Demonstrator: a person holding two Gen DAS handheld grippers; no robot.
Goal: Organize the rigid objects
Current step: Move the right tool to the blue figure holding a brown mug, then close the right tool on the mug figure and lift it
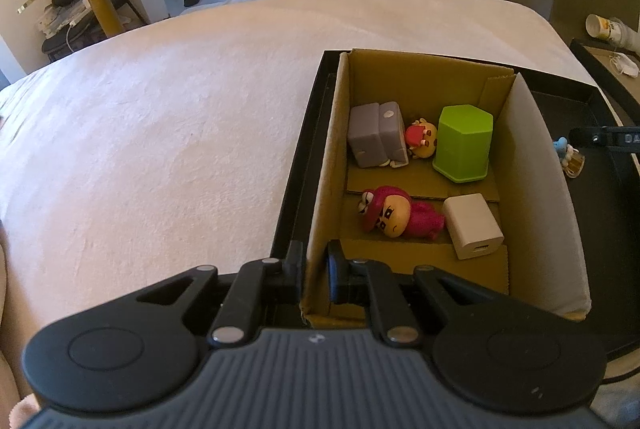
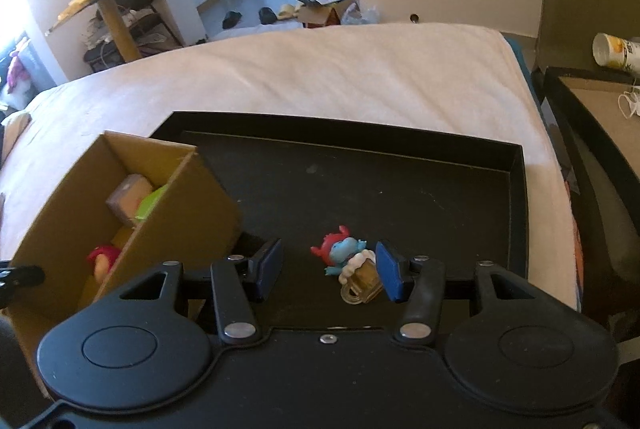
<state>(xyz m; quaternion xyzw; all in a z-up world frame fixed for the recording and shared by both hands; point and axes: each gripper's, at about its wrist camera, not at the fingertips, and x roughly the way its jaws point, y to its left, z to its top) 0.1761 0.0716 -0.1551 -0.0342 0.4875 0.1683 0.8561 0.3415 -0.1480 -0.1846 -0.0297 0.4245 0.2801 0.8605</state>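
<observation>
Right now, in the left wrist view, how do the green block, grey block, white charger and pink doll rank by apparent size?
1. Green block
2. Grey block and pink doll: they look alike, so no ranking
3. White charger, though it lies nearer the camera, which may inflate it

One cardboard box (image 1: 332, 165) is counted, set in one black tray (image 2: 518, 189). Inside the box: two figurines, a pink one (image 1: 394, 215) and a small red-and-yellow one (image 1: 420, 139), one grey block (image 1: 376, 133), one green container (image 1: 464, 145), one white charger (image 1: 474, 227). One blue figurine with a mug (image 2: 352, 267) is counted on the tray.
</observation>
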